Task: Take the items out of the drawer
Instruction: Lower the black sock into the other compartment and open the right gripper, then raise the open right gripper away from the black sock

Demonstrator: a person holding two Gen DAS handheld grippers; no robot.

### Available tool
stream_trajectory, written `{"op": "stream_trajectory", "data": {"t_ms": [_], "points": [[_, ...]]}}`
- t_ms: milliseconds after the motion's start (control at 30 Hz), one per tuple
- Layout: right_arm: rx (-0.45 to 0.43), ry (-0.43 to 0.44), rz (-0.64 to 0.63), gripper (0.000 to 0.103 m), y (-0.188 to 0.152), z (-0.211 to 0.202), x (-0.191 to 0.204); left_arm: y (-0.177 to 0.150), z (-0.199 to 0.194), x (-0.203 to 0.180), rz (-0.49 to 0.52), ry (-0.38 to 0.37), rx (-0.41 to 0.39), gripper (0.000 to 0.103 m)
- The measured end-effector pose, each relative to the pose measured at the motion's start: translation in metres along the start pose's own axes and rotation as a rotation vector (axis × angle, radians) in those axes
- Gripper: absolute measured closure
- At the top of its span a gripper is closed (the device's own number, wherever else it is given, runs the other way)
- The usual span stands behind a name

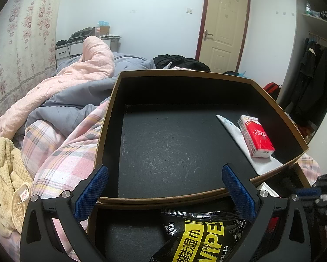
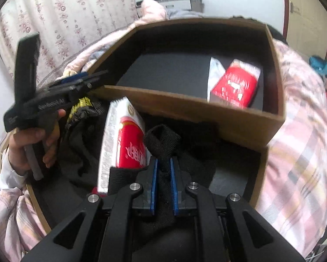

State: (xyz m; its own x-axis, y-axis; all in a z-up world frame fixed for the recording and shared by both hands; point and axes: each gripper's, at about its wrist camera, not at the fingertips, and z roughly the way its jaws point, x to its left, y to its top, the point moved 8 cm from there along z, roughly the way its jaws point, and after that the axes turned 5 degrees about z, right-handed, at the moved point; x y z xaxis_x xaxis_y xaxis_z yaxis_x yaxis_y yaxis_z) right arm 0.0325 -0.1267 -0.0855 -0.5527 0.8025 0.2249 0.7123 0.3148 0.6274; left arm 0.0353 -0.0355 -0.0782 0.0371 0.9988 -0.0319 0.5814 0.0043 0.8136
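A brown drawer (image 1: 185,73) with a black lining lies on the bed. It holds a red tissue pack (image 1: 257,136) resting on a white packet (image 1: 266,163) at its right side. My left gripper (image 1: 165,169) stands open over the drawer's near rim, with nothing between its blue pads (image 1: 91,194). A second brown box (image 2: 259,174) sits in front, holding a black and yellow wipes pack (image 1: 198,235) and another red tissue pack (image 2: 130,146) standing on edge. My right gripper (image 2: 163,160) is shut on a black fabric strap (image 2: 161,139), just above that box.
Plaid pink bedding (image 1: 60,152) surrounds both boxes, and a beige towel (image 1: 4,174) lies at the left. A hand (image 2: 30,148) holds the left gripper (image 2: 76,80) at the box's left edge. A door (image 1: 224,28) and hanging dark clothes (image 1: 316,76) stand beyond.
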Motion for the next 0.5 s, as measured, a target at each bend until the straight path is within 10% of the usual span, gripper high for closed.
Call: {"op": "stream_trajectory", "data": {"t_ms": [133,267,500], "points": [[-0.057,0.025,0.029,0.083,0.01,-0.017,-0.005,0.0,0.0,0.0,0.0,0.0,0.0,0.0],[-0.083,0.057,0.047,0.034,0.009,-0.025,-0.008,0.0,0.0,0.0,0.0,0.0,-0.001,0.0],[-0.151,0.073,0.031,0.033,0.016,-0.035,0.004,0.0,0.0,0.0,0.001,0.001,-0.001,0.0]]}}
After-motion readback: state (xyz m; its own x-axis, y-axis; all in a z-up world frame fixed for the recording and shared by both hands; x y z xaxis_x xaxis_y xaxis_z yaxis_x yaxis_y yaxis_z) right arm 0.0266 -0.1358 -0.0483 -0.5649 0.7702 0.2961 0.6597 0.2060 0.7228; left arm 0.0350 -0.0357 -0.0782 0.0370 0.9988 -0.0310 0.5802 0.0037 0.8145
